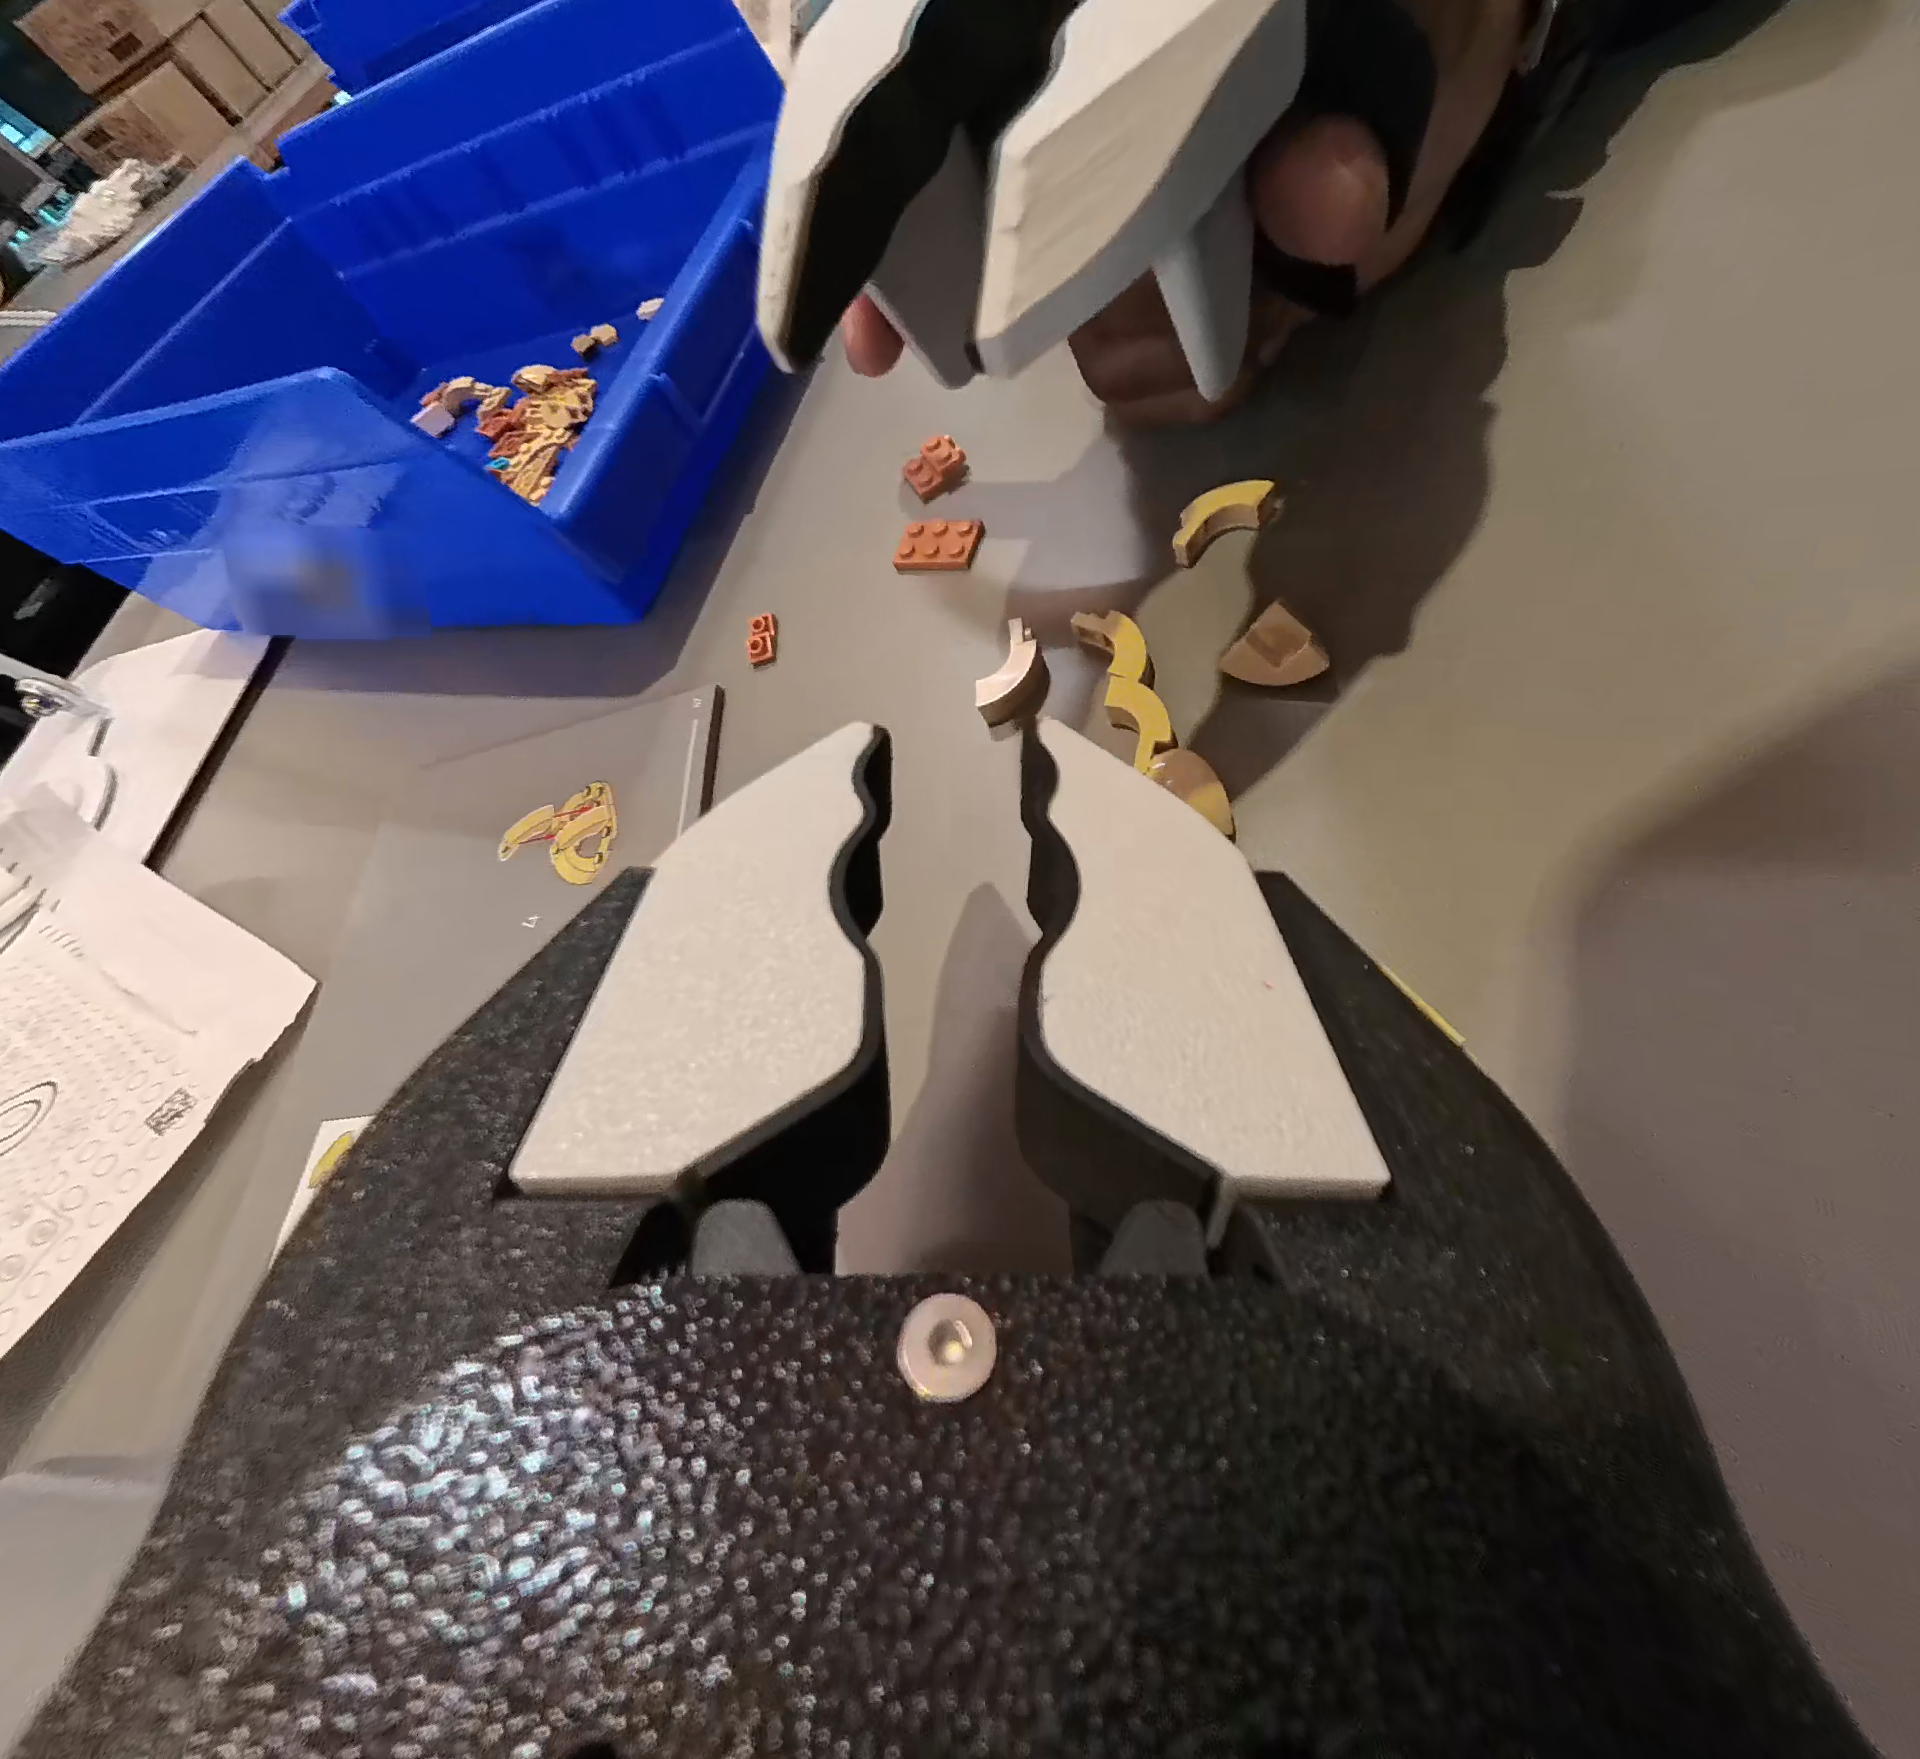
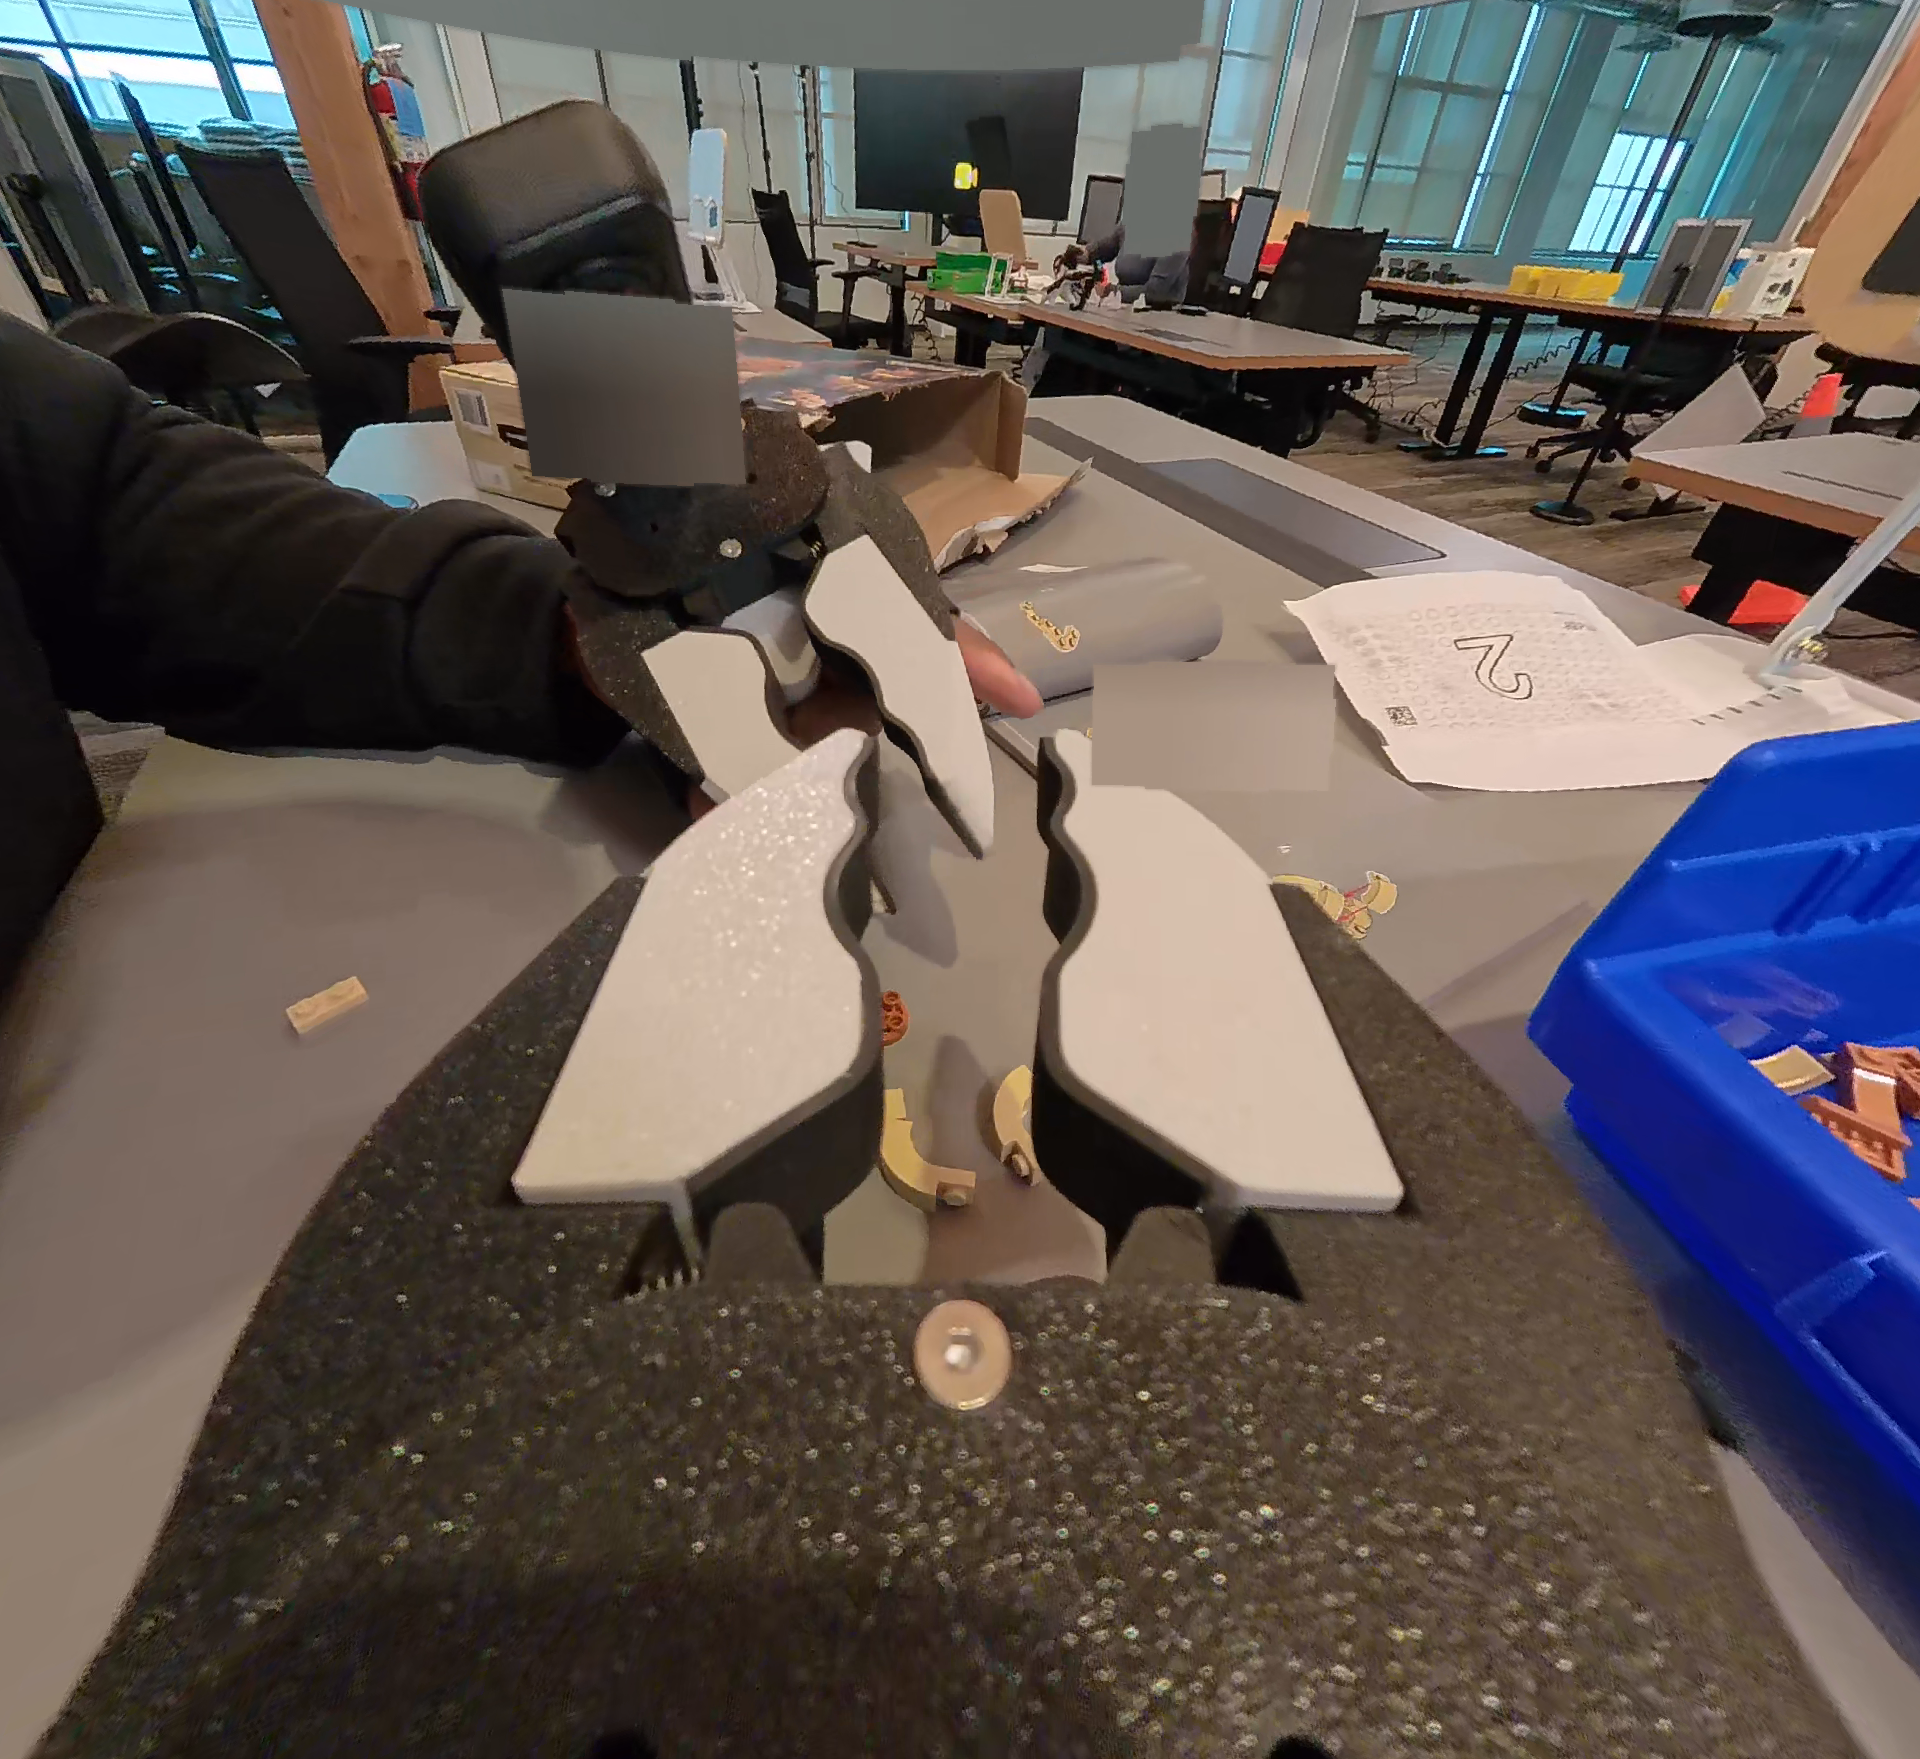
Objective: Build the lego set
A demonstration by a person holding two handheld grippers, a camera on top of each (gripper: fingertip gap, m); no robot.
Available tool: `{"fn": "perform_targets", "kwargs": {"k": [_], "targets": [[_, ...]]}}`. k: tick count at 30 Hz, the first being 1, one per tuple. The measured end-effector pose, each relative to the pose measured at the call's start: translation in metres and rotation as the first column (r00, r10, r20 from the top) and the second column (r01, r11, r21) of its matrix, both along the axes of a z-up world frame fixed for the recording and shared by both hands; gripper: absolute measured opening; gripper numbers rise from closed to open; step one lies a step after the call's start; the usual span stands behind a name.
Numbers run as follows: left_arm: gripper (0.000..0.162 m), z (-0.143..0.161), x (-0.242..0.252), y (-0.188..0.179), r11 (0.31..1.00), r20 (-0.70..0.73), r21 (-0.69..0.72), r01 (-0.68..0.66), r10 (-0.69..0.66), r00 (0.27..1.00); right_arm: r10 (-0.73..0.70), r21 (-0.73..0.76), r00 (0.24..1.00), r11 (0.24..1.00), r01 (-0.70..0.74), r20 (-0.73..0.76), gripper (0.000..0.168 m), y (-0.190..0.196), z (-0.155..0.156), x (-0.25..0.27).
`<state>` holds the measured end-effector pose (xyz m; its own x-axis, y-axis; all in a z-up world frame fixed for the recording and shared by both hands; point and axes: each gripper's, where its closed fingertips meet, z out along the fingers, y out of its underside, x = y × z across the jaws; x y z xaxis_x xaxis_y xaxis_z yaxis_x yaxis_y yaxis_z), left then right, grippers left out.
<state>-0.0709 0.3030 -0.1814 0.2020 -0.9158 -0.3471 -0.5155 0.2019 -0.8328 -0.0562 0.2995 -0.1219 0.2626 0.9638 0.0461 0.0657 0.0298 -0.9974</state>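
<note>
Loose lego pieces lie on the grey table [image 1: 1558, 774]. They include a reddish-brown corner plate [image 1: 935, 466], a reddish-brown flat plate [image 1: 938, 546], a small orange piece [image 1: 762, 639], tan arch pieces [image 1: 1224, 520] and a tan quarter-round piece [image 1: 1273, 644]. My left gripper [image 1: 956, 743] is open and empty, low over the table just short of the arches. My right gripper [image 1: 894, 348] faces it from the far side, above the plates. In the right wrist view my right gripper [image 2: 956, 748] is open and empty, with two tan arches [image 2: 920, 1159] on the table between its fingers. The left gripper [image 2: 883, 805] is close ahead.
A blue bin [image 1: 644, 182] holding several more pieces [image 1: 530, 431] stands to the left; it also shows in the right wrist view [image 2: 1662, 961]. An open instruction booklet [image 1: 582, 836], a white paper bag [image 2: 1507, 670], a torn cardboard box [image 2: 935, 431] and a stray tan plate [image 2: 327, 1003] lie on the table. The tips of one gripper are about 6 cm away from the tips of the other. From the left gripper's tips to the reddish-brown flat plate [image 1: 938, 546] is close to 10 cm.
</note>
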Motion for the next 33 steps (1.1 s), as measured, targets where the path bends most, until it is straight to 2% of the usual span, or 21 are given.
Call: {"fn": "perform_targets", "kwargs": {"k": [33], "targets": [[0.024, -0.02, 0.0, -0.005, 0.995, -0.121, -0.096, 0.023, -0.034, 0.992, -0.003, -0.067, 1.0, 0.998, 0.004, 0.005, 0.028, 0.006, -0.003, 0.002]]}}
